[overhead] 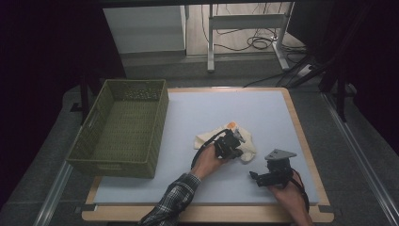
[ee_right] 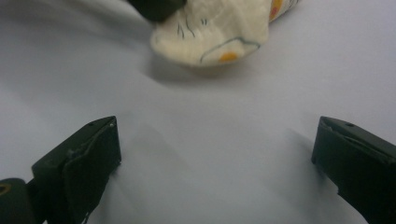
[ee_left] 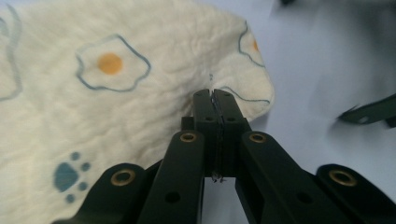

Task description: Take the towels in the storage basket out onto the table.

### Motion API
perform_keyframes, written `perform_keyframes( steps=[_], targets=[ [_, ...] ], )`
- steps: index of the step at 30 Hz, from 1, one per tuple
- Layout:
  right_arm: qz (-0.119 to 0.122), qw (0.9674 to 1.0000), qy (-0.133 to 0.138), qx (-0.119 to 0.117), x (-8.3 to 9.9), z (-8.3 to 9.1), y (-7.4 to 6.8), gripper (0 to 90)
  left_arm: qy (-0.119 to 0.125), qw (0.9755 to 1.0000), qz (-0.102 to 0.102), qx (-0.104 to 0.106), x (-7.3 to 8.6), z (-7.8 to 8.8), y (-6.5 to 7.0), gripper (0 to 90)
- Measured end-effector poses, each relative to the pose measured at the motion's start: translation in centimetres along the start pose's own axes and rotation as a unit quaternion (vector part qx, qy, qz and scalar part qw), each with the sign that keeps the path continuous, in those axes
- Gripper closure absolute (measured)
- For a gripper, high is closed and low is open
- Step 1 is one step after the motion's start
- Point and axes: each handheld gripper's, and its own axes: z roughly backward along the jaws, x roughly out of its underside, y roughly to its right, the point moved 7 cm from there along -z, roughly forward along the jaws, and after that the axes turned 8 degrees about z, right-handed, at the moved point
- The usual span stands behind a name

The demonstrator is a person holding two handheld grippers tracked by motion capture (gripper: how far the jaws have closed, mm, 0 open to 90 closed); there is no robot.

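Over the cloth point(ee_left: 140, 93), closed jaws.

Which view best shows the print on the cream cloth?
The left gripper view: the cloth sits close, its fried-egg and paw prints sharp. The right gripper view catches one end with an egg, farther off. The high view shows a small pale heap under the left gripper.
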Motion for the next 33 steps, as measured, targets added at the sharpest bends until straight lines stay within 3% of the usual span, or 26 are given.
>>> perform_keyframes(
  steps=[5,6,11,12,15,16,19,24,26,31,33],
  targets=[
    [0.001,1.0,0.0,0.0,0.0,0.0,0.0,1.4,0.025,0.9995,0.017,-0.001,-0.9,2.1,-0.6,90.0],
    [0.0,1.0,0.0,-0.001,0.0,0.0,0.0,1.3,0.039,0.999,0.021,-0.007,-1.2,3.2,-1.2,90.0],
    [0.001,1.0,-0.001,0.0,0.0,0.0,0.0,1.5,0.058,0.9974,0.035,-0.024,-1.5,5.4,-2.7,90.0],
    [0.0,1.0,0.0,-0.001,0.0,0.0,0.0,1.9,0.068,0.9961,0.046,-0.031,-1.5,6.1,-3.3,90.0],
    [-0.004,1.0,0.0,0.0,0.0,0.2,0.0,9.2,0.074,0.995,0.054,-0.041,-1.4,6.8,-4.0,90.0],
    [0.003,1.0,0.004,-0.007,-0.2,0.6,0.2,22.7,0.077,0.9939,0.06,-0.052,-1.2,7.2,-4.8,90.0],
    [-0.007,0.9997,-0.002,-0.021,-0.4,0.8,0.7,31.0,0.077,0.993,0.07,-0.056,-0.9,7.5,-5.6,90.0],
    [-0.035,0.998,0.018,-0.049,-1.6,0.5,1.8,44.1,0.078,0.9899,0.09,-0.076,0.0,7.8,-7.6,90.0],
    [-0.042,0.9971,0.028,-0.057,-2.4,0.2,2.1,46.2,0.078,0.9889,0.097,-0.081,0.3,7.9,-8.2,90.0],
    [-0.044,0.9969,0.025,-0.06,-3.9,-1.0,2.7,46.4,0.075,0.9873,0.109,-0.088,0.9,8.1,-9.2,90.0],
    [-0.04,0.9974,0.018,-0.057,-4.8,-2.5,3.0,49.0,0.078,0.9855,0.123,-0.087,1.4,8.0,-9.8,90.0]
  ],
)
